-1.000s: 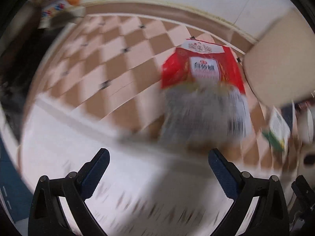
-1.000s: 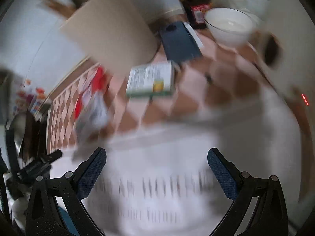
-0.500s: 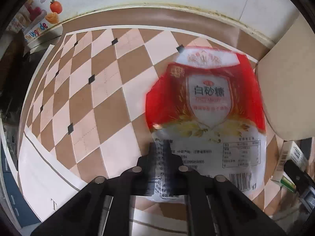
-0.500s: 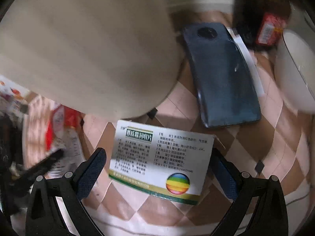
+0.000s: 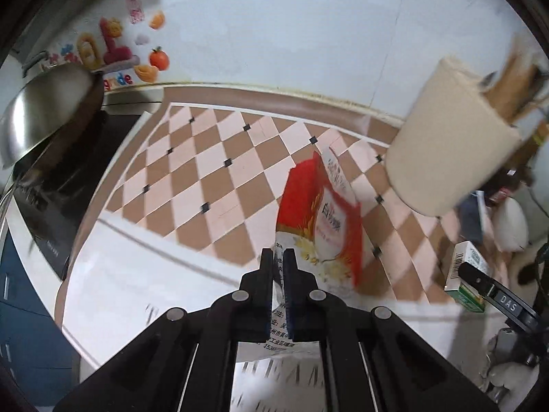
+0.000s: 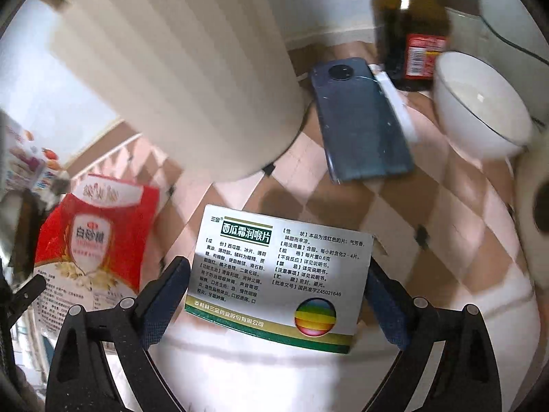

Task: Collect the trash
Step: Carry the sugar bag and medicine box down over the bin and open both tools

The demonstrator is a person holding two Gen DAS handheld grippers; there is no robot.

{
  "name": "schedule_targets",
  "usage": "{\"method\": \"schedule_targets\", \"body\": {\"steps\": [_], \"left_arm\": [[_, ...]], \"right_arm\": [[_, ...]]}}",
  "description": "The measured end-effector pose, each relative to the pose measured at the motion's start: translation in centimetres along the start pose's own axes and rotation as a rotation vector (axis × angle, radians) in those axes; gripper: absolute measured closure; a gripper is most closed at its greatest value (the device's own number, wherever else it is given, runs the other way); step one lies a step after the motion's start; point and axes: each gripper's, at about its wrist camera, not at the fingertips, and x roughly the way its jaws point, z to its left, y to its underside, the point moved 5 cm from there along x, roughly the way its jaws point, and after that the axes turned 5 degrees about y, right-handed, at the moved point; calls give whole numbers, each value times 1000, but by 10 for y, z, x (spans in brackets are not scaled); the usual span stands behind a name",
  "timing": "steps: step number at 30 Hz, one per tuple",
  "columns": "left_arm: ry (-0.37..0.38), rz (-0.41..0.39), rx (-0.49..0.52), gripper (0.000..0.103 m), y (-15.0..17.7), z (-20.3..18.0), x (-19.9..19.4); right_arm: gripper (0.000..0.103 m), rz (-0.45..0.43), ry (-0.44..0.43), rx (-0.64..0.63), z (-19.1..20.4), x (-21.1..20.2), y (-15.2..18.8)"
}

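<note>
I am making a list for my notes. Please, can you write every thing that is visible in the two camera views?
sugar bag: one, red and white, hanging from the left gripper, above the counter
medicine box: one, white and green, between the right jaws
bin: one, beige, behind the box
phone: one, dark blue, face down on the checked counter
bottle: one, brown, behind the phone
bowl: one, white, right of the phone
wok: one, steel, far left
left gripper: black, shut on the bag
right gripper: black, open around the box
</note>
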Motion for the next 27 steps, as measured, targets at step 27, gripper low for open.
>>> {"method": "schedule_targets", "body": {"steps": [27], "left_arm": [[125,391,76,101,363,165,-17]], "right_arm": [[5,183,25,140,-15,-130,472]]}}
